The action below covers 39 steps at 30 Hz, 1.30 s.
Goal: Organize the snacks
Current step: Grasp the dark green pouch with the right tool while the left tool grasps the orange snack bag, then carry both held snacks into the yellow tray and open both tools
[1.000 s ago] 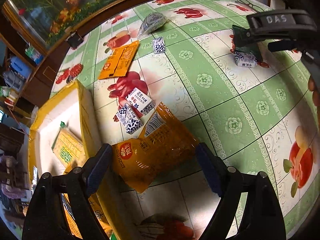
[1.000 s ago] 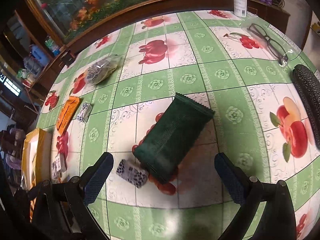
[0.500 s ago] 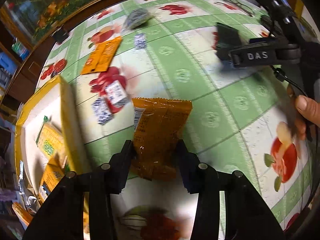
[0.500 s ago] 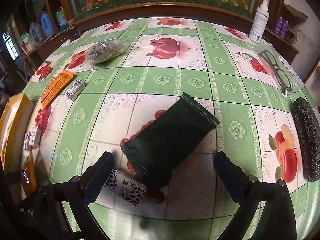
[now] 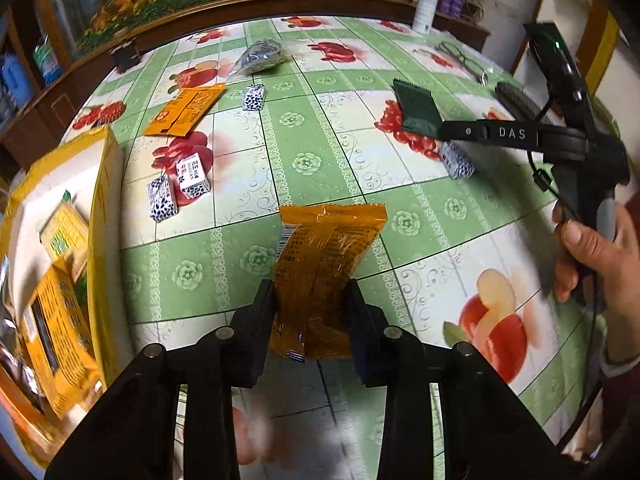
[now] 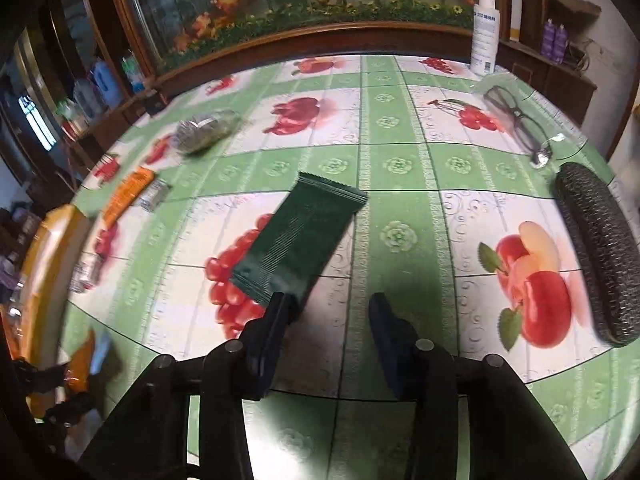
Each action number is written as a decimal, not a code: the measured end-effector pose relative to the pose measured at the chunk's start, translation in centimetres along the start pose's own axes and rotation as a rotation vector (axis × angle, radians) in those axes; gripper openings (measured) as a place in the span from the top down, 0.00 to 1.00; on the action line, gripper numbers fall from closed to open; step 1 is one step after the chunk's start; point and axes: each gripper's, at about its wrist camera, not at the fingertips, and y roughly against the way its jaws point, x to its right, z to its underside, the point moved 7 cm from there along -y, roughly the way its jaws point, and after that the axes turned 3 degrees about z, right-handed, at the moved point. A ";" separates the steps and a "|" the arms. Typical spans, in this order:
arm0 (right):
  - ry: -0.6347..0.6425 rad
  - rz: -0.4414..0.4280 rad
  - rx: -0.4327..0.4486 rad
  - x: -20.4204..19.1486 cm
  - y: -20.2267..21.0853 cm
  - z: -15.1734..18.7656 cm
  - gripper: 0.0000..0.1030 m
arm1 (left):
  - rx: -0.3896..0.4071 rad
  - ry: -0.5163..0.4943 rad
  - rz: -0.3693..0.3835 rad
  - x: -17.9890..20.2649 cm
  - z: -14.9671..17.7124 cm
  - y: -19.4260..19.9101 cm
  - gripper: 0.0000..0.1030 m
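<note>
My left gripper (image 5: 310, 300) is shut on an orange snack packet (image 5: 326, 256) and holds it above the table. A yellow box (image 5: 102, 216) with several packets inside stands at the left. My right gripper (image 6: 330, 312) is partly closed and empty, with its left finger touching the near corner of a dark green packet (image 6: 300, 236); it also shows in the left wrist view (image 5: 416, 110). Small patterned candy boxes (image 5: 178, 184) and a flat orange packet (image 5: 186, 110) lie on the tablecloth.
A clear bag (image 5: 260, 56) lies at the far side. Glasses (image 6: 516, 124), a dark case (image 6: 596, 248) and a white bottle (image 6: 485, 30) are at the right. One small candy box (image 5: 456, 160) lies by the right gripper. A wooden ledge borders the table.
My left gripper has lifted the orange packet off the table. My right gripper has narrowed and moved forward to the green packet's near corner.
</note>
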 end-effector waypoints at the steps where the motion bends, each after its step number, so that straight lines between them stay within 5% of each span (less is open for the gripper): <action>1: -0.018 -0.020 0.001 -0.1 0.0 -0.1 0.36 | 0.010 0.019 0.009 -0.1 0.0 0.2 0.70; 2: -0.043 -0.051 -0.003 -0.3 0.0 -0.3 0.15 | 0.014 0.031 0.016 -0.1 0.0 0.3 0.70; 3: -0.061 -0.067 -0.011 -0.6 -0.1 -0.5 0.10 | 0.018 0.048 0.025 -0.2 0.0 0.4 0.70; 10: -0.043 0.169 -0.039 -2.6 -3.5 -2.5 0.08 | 0.040 0.120 0.043 -0.4 0.3 0.4 0.70; 13: 0.015 0.197 -0.033 -3.3 -4.1 -3.0 0.12 | 0.046 0.134 0.048 -0.5 0.4 0.4 0.70; 15: 0.046 0.170 -0.022 -3.3 -3.9 -3.1 0.25 | 0.053 0.145 0.052 -0.6 0.4 0.4 0.70; 17: 0.047 0.149 -0.014 -2.9 -3.1 -3.0 0.54 | 0.060 0.165 0.057 -0.9 0.4 0.4 0.69; 27: 0.061 0.058 -0.002 -1.9 -0.4 -0.8 0.55 | 0.100 0.215 0.048 -1.3 0.5 1.2 0.69; 39: 0.101 -0.103 0.094 -5.3 6.9 0.4 0.55 | 0.189 0.254 0.024 -1.4 1.6 3.0 0.70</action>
